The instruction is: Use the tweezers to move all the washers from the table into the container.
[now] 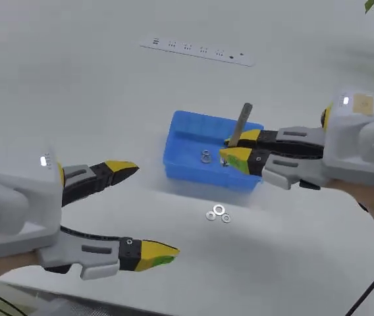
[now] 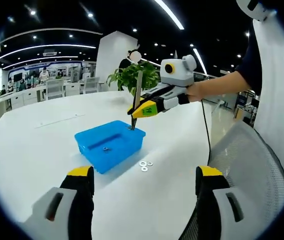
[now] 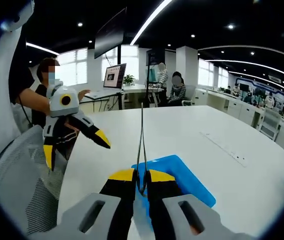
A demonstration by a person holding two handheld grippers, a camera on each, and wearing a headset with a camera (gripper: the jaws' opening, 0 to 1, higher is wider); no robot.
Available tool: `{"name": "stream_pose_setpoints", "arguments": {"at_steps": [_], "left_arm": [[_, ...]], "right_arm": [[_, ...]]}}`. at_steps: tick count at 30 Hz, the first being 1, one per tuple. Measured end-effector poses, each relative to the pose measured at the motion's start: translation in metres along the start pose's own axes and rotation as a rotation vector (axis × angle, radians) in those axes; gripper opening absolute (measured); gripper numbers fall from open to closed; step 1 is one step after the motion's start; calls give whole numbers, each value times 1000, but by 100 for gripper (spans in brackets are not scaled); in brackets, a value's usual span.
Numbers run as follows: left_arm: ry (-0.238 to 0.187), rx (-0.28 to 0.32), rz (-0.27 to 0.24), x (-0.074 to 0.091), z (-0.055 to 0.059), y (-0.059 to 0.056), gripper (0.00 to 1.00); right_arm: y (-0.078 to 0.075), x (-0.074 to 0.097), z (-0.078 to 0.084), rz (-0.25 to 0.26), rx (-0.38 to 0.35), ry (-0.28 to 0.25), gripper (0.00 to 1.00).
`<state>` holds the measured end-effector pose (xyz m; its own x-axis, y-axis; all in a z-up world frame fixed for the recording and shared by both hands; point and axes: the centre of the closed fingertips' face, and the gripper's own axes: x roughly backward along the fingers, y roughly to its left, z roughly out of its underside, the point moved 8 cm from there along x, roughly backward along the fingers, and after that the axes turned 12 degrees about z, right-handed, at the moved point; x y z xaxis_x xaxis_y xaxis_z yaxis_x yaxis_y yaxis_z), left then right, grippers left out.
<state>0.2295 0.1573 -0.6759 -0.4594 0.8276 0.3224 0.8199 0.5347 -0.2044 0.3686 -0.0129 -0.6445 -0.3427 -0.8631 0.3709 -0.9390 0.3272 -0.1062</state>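
Blue plastic container [image 1: 175, 150] holds round washer [image 1: 205, 157]; right tongs [image 1: 226, 147] clamp thin metal tweezers [image 1: 243, 118]; left tongs [image 1: 157, 209] apart.

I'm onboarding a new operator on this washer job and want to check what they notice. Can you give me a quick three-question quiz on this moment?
1. True or false: the left gripper is open and holds nothing.
2. Multiple choice: the tweezers are A) clamped in the right gripper, B) held in a bare hand, C) lying flat on the table.
3. How many washers lie on the table outside the blue container?
Key: 1 true; 2 A; 3 three.
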Motion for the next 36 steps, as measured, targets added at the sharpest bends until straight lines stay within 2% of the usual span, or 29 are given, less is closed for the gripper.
{"name": "stream_pose_setpoints", "arguments": {"at_steps": [4, 10, 15, 17, 20, 22, 25, 30, 36], "left_arm": [[-24, 27, -3, -2, 0, 3, 99], [-7, 24, -26, -5, 2, 5, 99], [-2, 35, -49, -5, 4, 7, 99], [-16, 28, -64, -3, 3, 9, 99], [-36, 46, -76, 1, 1, 11, 98], [-24, 48, -83, 2, 2, 13, 98], [-15, 53, -85, 4, 3, 15, 98], [-44, 56, -96, 4, -2, 15, 96], [-20, 46, -82, 1, -2, 13, 95]], "right_arm": [[-14, -11, 5, 5, -14, -8, 9], [-28, -32, 16, 2, -31, -17, 9], [-36, -51, 33, -3, -26, 8, 9], [-37, -57, 41, -6, -21, 25, 9], [-35, -63, 54, -12, -17, 56, 9], [-33, -65, 58, -10, -21, 66, 9], [-31, -66, 59, -13, -19, 65, 10], [-30, -67, 60, -23, -11, 70, 10], [-30, -68, 56, -21, -9, 64, 10]]}}
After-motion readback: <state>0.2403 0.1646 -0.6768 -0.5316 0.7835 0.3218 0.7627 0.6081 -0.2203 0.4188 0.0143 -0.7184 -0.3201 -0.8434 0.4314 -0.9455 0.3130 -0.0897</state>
